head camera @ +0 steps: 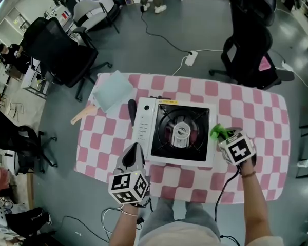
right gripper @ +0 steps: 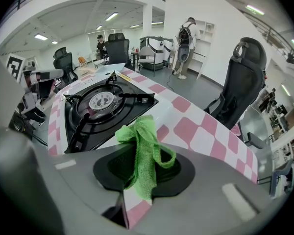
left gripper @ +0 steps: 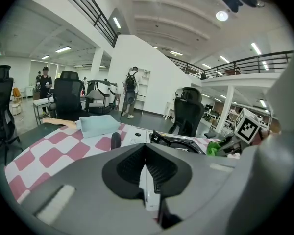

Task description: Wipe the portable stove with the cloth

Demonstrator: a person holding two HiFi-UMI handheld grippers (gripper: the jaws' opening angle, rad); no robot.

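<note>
Little done, we judge: our right gripper [right gripper: 144, 169] pinches green cloth [right gripper: 143, 142] just beside right edge of portable stove [head camera: 177, 132]; whole wipe remains. Our left gripper [left gripper: 146, 173] empty, jaws together, near front-left corner.

A white portable stove [head camera: 177, 132] with a black cooktop, a round central burner and black pan supports sits flat at the middle of the pink-and-white checked tabletop [head camera: 246, 111]. A bright green mesh cloth [right gripper: 143, 146], bunched and drooping, is pinched between the jaws of the right gripper [right gripper: 145, 173] just beside the stove's right edge.
</note>
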